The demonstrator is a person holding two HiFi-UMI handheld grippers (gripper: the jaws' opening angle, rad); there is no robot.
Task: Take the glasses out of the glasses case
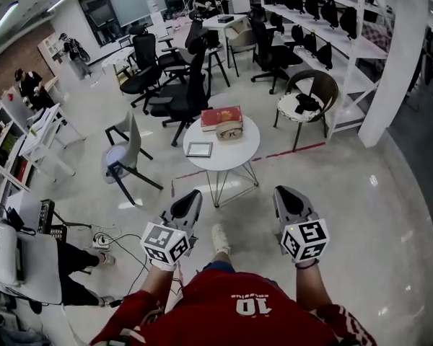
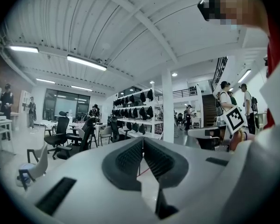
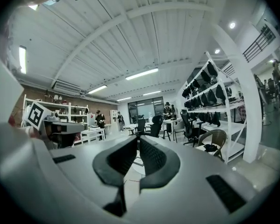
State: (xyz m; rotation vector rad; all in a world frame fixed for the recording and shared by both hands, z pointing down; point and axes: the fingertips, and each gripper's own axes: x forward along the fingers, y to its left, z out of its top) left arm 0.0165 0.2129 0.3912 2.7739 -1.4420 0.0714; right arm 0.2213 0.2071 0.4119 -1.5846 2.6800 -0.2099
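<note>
Both pairs of jaws are pressed together at their tips with nothing between them: the left gripper (image 1: 192, 194) and the right gripper (image 1: 283, 192) hang side by side in front of the person's chest, and each gripper view looks out over the room, not down at any object. The glasses case (image 1: 229, 130) sits well apart from both, ahead on the far part of a small round white counter (image 1: 238, 158). A dark-framed pair of glasses seems to lie in or on it, though it is too small to tell whether the lid is open. Touching or just behind the case lies a flat red box or book (image 1: 221, 116), and nearer the counter's left edge lies a small framed panel (image 1: 199, 148). A grey chair (image 1: 126, 153) stands to the counter's left and a wicker chair (image 1: 308, 98) to its right. The task seems not yet begun. From here, the likely trouble is that the light case slides or tips when only one gripper reaches in, or that the thin frame twists if it is pinched by a temple. The counter's wire legs may also make it wobble if it is leaned on.
</note>
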